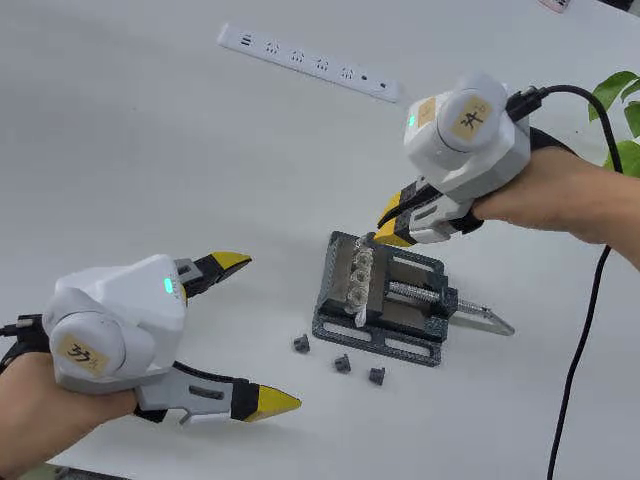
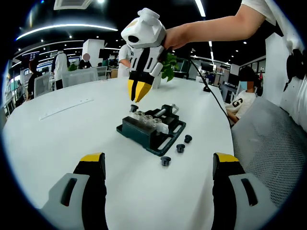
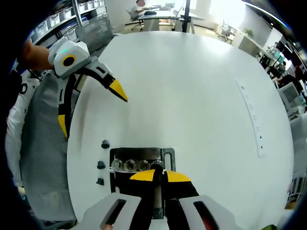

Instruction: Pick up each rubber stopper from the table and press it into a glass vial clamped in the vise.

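workbench: white round table in an open-plan office, with desks and seated people far behind the vise.
loose stoppers: three small dark rubber stoppers lie on the table just beside the vise's base, on the side nearest the person.
fourth stopper: one more stopper sits at the mouth of the end vial, directly under the right gripper's tips.
handling: probably light, soft and slightly grippy. best pinched across the wider head with the narrow end down, since a hard squeeze could make one pop free.
vials: a row of clear glass vials stands upright, clamped in the vise. thin glass is likely to crack under a skewed push, so pressure should go straight down.
vise: dark bench vise at mid-table, its screw handle sticking out on the side away from the vials.
right gripper: right gripper poised over the end vial, jaws drawn almost together.
left gripper: left gripper on the stopper side of the vise, well apart from it, jaws spread wide and holding nothing.
beyond: power strip on the far side of the vise. a black cable runs past the handle side, with plant leaves further out.
unclear: whether the right gripper pinches the fourth stopper or only bears on it, how deep that stopper sits, and the exact vial count.
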Motion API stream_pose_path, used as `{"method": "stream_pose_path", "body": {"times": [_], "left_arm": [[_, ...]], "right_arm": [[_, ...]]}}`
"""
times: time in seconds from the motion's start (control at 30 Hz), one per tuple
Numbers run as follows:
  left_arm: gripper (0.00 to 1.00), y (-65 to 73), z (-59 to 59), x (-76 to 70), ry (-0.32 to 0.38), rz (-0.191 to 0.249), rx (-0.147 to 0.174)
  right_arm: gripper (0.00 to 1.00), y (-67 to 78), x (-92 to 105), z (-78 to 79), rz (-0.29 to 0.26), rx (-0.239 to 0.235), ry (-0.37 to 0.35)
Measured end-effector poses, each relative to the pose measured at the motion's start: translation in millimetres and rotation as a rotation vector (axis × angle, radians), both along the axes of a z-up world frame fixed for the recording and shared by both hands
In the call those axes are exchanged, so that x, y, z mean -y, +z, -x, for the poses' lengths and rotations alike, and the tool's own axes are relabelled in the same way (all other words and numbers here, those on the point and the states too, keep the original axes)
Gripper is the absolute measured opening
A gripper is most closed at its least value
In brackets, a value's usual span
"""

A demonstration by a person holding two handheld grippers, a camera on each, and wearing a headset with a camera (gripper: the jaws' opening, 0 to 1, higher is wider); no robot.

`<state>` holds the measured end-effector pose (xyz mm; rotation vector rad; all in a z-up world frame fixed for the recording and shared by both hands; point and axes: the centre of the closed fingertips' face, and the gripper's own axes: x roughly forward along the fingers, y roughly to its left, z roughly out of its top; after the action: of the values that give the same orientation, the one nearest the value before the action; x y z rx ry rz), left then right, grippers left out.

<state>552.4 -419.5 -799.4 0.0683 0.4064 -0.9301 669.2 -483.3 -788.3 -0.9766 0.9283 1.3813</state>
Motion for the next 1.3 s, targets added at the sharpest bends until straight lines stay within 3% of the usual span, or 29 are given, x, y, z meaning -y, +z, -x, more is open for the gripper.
{"method": "stream_pose_path", "body": {"times": [0.27,0.87,1.3], "left_arm": [[0.92,-1.1,0.3,1.1,-0.002,0.003,-0.001],[0.92,-2.2,-0.4,0.4,-0.001,0.003,-0.004],[0.92,-0.1,-4.4,0.3,0.004,0.010,0.002]], "right_arm": [[0.00,-2.0,-1.2,4.2,-0.023,0.001,0.008],[0.00,-8.2,-5.6,4.4,-0.021,-0.002,0.017],[0.01,-9.9,-5.1,2.3,-0.014,0.032,0.064]]}}
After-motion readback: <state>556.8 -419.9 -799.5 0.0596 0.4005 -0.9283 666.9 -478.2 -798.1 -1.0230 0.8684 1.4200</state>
